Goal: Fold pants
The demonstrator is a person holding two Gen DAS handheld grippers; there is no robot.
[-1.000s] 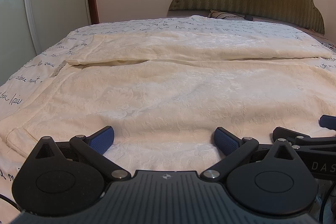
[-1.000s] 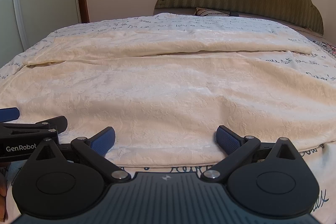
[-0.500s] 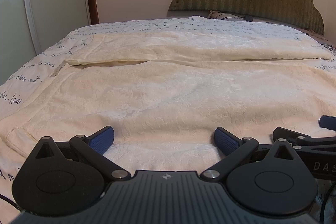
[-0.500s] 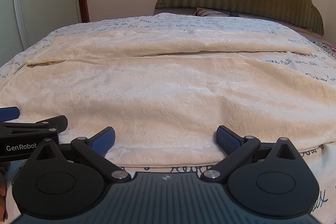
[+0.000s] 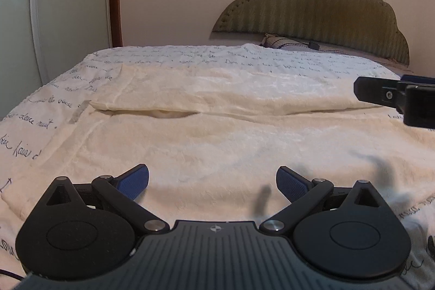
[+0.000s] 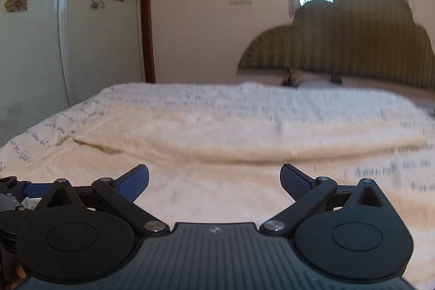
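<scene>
The cream pants (image 5: 217,132) are spread flat on the bed (image 5: 40,110), with one leg laid along the far side. The left gripper (image 5: 212,182) is held wide open above the near cloth, with nothing in it. The right gripper (image 6: 214,181) is wide open and empty too. The right view is blurred, so the writing on the sheet (image 6: 299,105) cannot be read. The pants are cut off at the right edge.
</scene>
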